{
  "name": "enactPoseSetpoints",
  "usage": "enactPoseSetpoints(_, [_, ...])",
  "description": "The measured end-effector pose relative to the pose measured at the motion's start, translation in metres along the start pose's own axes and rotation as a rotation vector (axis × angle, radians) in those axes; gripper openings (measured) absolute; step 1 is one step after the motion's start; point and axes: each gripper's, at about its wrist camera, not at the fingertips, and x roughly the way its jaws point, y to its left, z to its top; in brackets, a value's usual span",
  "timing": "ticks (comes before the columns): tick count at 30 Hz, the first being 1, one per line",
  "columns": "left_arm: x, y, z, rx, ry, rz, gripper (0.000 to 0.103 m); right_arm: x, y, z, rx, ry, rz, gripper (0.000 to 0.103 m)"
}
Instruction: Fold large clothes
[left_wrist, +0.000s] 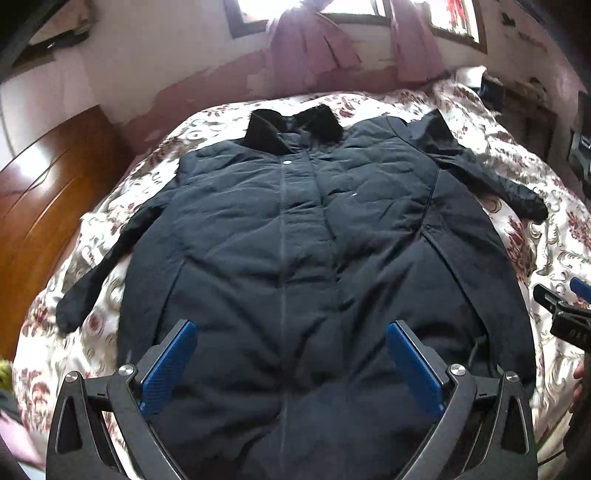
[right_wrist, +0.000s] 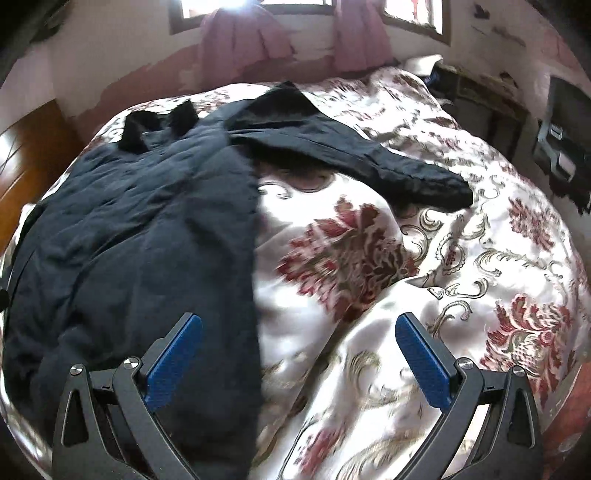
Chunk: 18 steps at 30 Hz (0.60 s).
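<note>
Two hand-held grippers spread wide, left (left_wrist: 291, 363) over dark coat (left_wrist: 295, 240), right (right_wrist: 299, 354) empty

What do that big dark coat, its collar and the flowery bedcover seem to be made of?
The long dark navy padded coat looks like matte woven synthetic: puffy and softly creased. Its black fuzzy collar seems fur or faux fur, given the wispy edge. The white and red floral bedcover looks like satin, judging by its sheen.

Left tool (left_wrist: 291, 363) and right tool (right_wrist: 298, 356): black angular frames, blue ribbed pads (left_wrist: 168, 369), silver round screws (left_wrist: 126, 369).
</note>
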Motion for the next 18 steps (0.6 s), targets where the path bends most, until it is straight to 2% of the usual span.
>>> enactPoseSetpoints(6, [0.038,-0.030,0.041,0.039,0.021,-0.023,0.103,0.050,-0.030,0.029,0.094,0.041,-0.008,0.102])
enactPoseSetpoints(12, [0.075,-0.062,0.083,0.086,0.017,-0.025,0.103,0.097,-0.062,0.058,0.218,0.030,0.015,0.102])
enactPoseSetpoints(18, [0.112,-0.094,0.123,0.104,0.037,-0.038,0.103,0.137,-0.106,0.079,0.438,0.002,0.103,0.102])
